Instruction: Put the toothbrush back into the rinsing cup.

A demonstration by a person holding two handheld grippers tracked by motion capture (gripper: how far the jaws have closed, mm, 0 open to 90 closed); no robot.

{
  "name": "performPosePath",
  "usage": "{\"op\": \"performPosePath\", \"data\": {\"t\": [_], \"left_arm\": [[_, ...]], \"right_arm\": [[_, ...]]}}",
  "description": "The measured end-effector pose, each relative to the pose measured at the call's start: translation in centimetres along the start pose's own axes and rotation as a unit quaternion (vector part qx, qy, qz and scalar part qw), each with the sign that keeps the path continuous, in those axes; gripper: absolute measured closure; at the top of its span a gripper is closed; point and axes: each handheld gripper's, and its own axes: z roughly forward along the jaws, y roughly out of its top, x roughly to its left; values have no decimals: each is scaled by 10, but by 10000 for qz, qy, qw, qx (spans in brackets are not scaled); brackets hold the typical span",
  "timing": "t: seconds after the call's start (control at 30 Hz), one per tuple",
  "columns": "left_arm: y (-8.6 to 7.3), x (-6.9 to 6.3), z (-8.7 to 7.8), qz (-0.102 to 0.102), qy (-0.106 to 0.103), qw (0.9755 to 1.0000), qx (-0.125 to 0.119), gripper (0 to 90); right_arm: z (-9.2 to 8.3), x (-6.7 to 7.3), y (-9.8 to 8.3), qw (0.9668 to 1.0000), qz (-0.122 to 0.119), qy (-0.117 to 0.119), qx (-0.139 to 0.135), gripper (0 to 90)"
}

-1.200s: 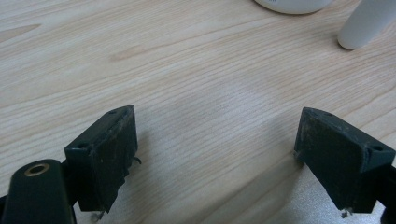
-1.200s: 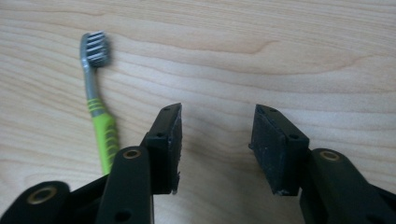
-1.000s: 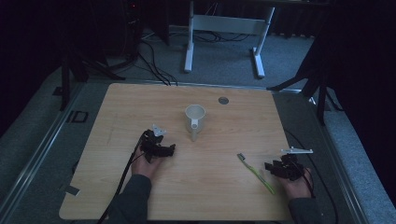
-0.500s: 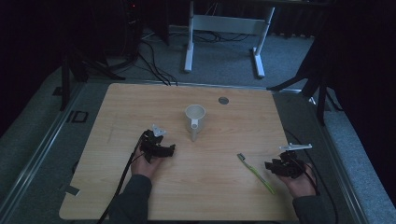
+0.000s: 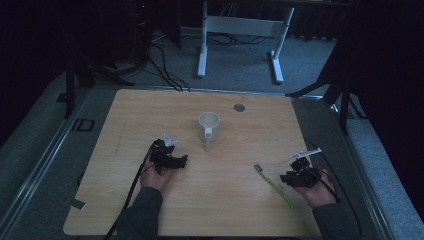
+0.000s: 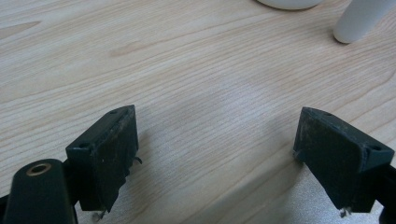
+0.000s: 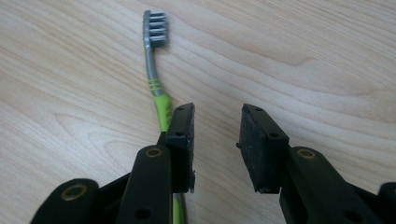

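Observation:
A green toothbrush with a grey head [image 5: 274, 185] lies flat on the wooden table [image 5: 150, 115] at the right front. My right gripper [image 5: 286, 178] hovers just right of its handle. In the right gripper view the toothbrush [image 7: 156, 81] runs under the outer side of the left jaw, and the right gripper [image 7: 217, 126] is open. Its jaws have just been closing, with only bare wood between them. A white mug [image 5: 208, 126] stands mid-table, handle toward me. My left gripper [image 5: 175, 160] rests left of the mug, its jaws wide open over bare wood [image 6: 217, 140].
The mug's handle [image 6: 359, 21] reaches into the top right of the left gripper view. A small grey disc [image 5: 239, 107] is set in the table behind the mug. Beyond the far edge stand a white desk frame [image 5: 240, 25] and cables on the floor.
The right gripper has risen slightly beside the toothbrush, and its jaws look narrower. The left hand, the mug and the toothbrush have stayed put.

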Motion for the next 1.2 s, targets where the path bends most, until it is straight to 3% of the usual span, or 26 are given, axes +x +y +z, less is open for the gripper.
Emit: {"op": "performPosePath", "data": {"t": [0.33,0.83,1.2], "left_arm": [[0,0,0,2,-1,10000,1,141],[0,0,0,1,-1,10000,1,141],[0,0,0,4,0,10000,2,141]], "right_arm": [[6,10,18,9987,-305,120,396,650],[14,13,26,9962,-390,253,739,674],[23,21,32,9911,-690,212,1122,709]]}}
